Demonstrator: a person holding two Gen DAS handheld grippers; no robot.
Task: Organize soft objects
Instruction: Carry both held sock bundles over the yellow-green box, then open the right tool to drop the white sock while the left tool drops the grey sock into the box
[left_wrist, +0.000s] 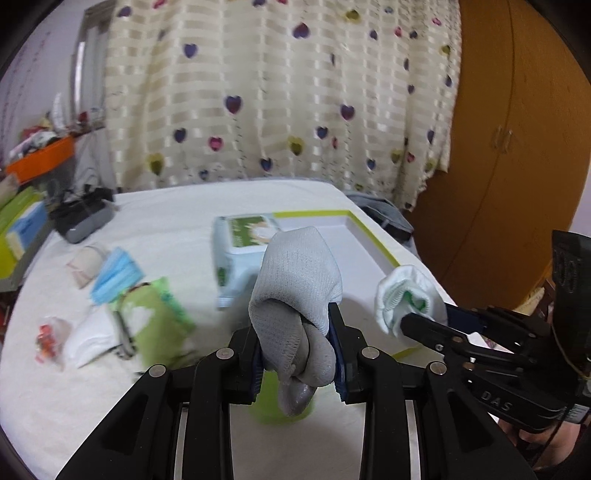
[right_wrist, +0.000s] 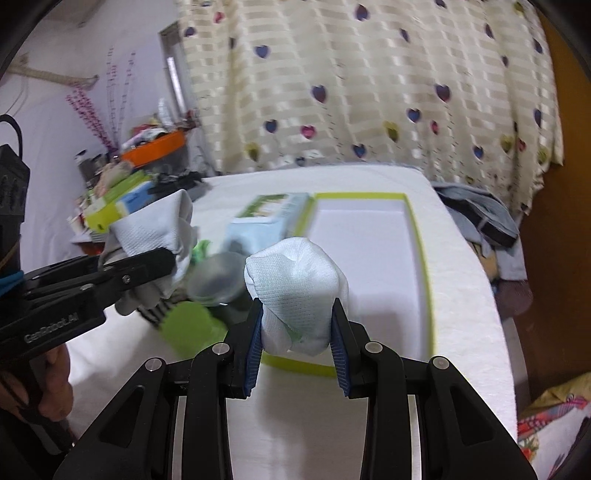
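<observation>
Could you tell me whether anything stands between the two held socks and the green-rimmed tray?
Nothing visible does. The right gripper holds its white sock just before the tray, whose white floor is bare; the left gripper carries the grey sock beside it.

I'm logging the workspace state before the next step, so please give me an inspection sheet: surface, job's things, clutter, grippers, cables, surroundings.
Surface: white cloth-covered table.
Job's things: grey-white sock in the left gripper; white sock with green trim in the right gripper; green-rimmed white tray, nothing seen inside it.
Clutter: wipes pack, blue face mask, green packet, small clear bag with orange bits.
Grippers: both shut on their socks, held above the table.
Cables: dark cords by a grey device at the far left edge.
Surroundings: heart-patterned curtain, wooden wardrobe, orange bin.
</observation>
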